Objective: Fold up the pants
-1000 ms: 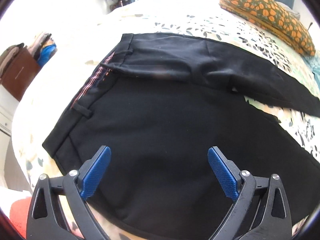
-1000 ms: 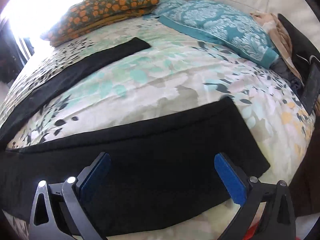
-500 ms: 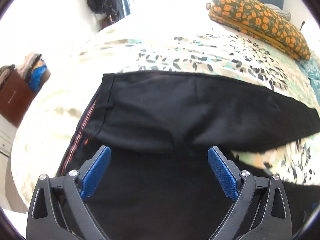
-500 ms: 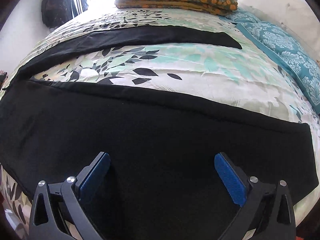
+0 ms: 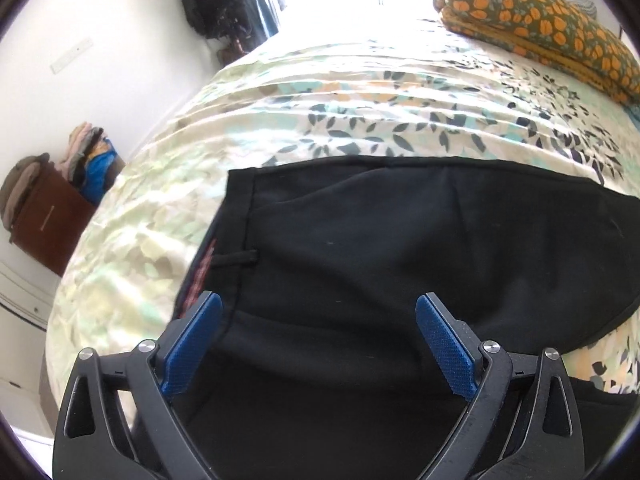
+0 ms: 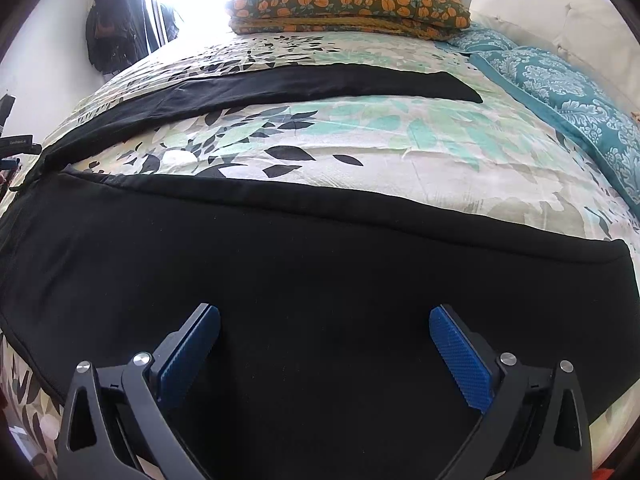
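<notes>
Black pants (image 6: 320,280) spread flat on bed (image 6: 400,148), legs apart, near leg along the front edge; left gripper (image 5: 318,340) and right gripper (image 6: 324,354) both released, hovering over fabric, likely lining up the fold

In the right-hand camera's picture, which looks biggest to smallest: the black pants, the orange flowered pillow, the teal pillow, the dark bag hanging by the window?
1. Black pants, helped by nearness.
2 and 3. Orange flowered pillow and teal pillow: too alike to rank.
4. Dark bag.
</notes>
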A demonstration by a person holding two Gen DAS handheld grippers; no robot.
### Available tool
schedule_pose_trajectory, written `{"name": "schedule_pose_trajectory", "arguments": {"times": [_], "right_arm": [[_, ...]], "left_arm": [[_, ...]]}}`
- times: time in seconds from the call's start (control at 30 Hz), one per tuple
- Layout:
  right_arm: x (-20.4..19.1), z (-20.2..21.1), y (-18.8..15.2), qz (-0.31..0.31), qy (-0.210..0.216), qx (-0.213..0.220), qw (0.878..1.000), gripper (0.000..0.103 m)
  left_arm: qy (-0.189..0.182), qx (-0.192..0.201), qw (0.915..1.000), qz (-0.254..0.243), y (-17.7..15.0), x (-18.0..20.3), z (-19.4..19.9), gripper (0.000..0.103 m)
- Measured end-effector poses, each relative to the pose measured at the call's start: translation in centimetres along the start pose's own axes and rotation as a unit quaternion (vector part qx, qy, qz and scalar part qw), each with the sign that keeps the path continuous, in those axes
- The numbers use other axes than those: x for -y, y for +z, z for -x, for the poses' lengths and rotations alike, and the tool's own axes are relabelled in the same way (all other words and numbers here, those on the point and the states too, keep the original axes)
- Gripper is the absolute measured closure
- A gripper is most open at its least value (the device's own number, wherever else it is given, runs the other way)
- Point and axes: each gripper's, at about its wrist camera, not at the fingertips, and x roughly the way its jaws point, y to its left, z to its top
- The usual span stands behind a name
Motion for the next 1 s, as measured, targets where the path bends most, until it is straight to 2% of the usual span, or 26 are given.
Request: {"name": "schedule_pose_trajectory", "arguments": {"times": [0.1, 0.17, 0.3, 0.37, 0.47, 0.53, 0.6, 0.67, 0.73, 0.77, 0.8, 0.83, 0.9, 1.0], "right_arm": [[0.0, 0.0, 0.0, 0.001, -0.003, 0.004, 1.0, 0.0], [0.0, 0.0, -0.1, 0.001, -0.003, 0.007, 1.0, 0.0], [0.1, 0.0, -0.2, 0.001, -0.003, 0.012, 1.0, 0.0], [0.1, 0.0, -0.3, 0.001, -0.003, 0.013, 1.0, 0.0], [-0.1, 0.1, 0.0, 0.004, -0.007, 0.003, 1.0, 0.0], [-0.6, 0.7, 0.9, 0.002, -0.027, -0.02, 0.999, 0.0], [-1.8, 2.5, 1.3, 0.006, -0.017, -0.008, 1.0, 0.0], [-3.8, 4.0, 1.2, 0.017, 0.013, 0.003, 1.0, 0.0], [-6.1, 4.3, 0.3, 0.03, 0.04, -0.014, 0.999, 0.0], [-7.1, 4.0, -0.3, 0.038, 0.052, -0.028, 0.998, 0.0], [-8.1, 3.6, -1.2, 0.048, 0.061, -0.045, 0.996, 0.0], [-8.7, 3.1, -2.0, 0.057, 0.06, -0.061, 0.995, 0.0], [-8.9, 3.8, -2.6, 0.055, 0.053, -0.044, 0.996, 0.0], [-8.3, 5.1, -2.4, 0.051, 0.053, -0.033, 0.997, 0.0]], "left_arm": [[0.02, -0.04, 0.9986, 0.03, -1.7, -3.3, -2.4, 0.004], [0.014, -0.064, 0.9969, 0.043, -3.5, -4.8, -3.2, 0.004], [0.005, -0.078, 0.9963, 0.036, -6.5, -5.5, -1.5, 0.005], [-0.038, -0.069, 0.9963, 0.032, -7.8, -4.8, 1.3, 0.005], [-0.107, -0.067, 0.992, 0.006, -10.2, -1.8, 4.9, 0.005], [-0.135, -0.071, 0.988, -0.024, -12.3, 1.1, 6.8, 0.005], [-0.157, -0.067, 0.9839, -0.054, -14.2, 4.0, 8.0, 0.004], [-0.155, -0.071, 0.9814, -0.088, -16.1, 6.6, 8.1, 0.004], [-0.132, -0.073, 0.9811, -0.122, -17.7, 8.7, 7.2, 0.003], [-0.117, -0.055, 0.9829, -0.131, -18.3, 9.1, 7.3, 0.003], [-0.113, -0.041, 0.9838, -0.133, -18.5, 9.2, 7.6, 0.003], [-0.114, -0.046, 0.9836, -0.132, -18.3, 9.1, 7.8, 0.003], [-0.123, -0.059, 0.9839, -0.116, -17.7, 8.3, 8.2, 0.004], [-0.119, -0.038, 0.9894, -0.075, -16.7, 5.8, 9.1, 0.004]]}}
